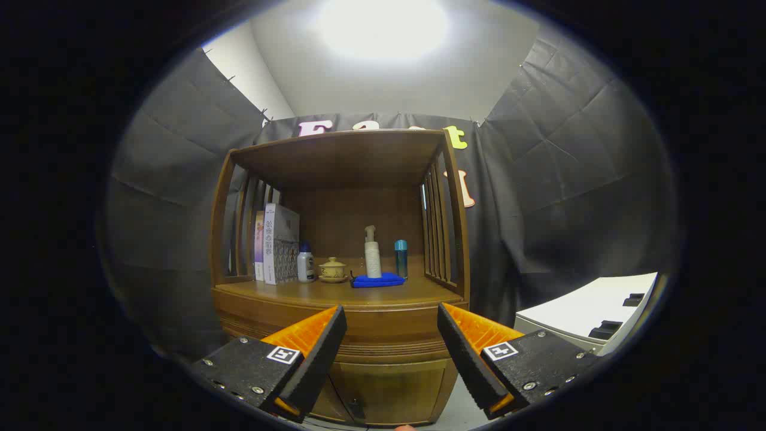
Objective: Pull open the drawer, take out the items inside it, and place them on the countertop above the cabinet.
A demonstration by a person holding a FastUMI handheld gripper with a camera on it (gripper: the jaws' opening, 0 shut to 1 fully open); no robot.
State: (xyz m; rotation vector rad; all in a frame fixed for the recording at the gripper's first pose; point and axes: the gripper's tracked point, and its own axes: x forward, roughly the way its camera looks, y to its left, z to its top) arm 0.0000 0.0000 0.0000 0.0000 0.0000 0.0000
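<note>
Drawer: the drawer front sits flush in the cabinet just under the countertop; it is closed, and no handle can be made out on it.
Drawer contents: hidden behind the closed front.
Gripper: the gripper is held in front of the drawer band with its two fingers spread wide apart and nothing between them; the drawer front shows through the gap.
Gap to cabinet: the fingertips look close to the wood, but whether they touch cannot be told.
Countertop: the countertop runs above the drawer with a rounded front edge; its front strip is bare wood, free across the whole width.
Things on countertop: all stand toward the back — books upright at the left, then a small white bottle, a lidded cup on a saucer, a blue cloth with a pump bottle on it, and a blue can just beside that.
Side edges: slatted wooden rails close in the countertop on both sides, and a shelf roof spans overhead, so the way in is from the front.
Lower door: a cabinet door lies below the drawer, between and beneath the fingers.
Surroundings: a white box stands off to the right of the cabinet, beyond the right finger; open floor lies in front.
</note>
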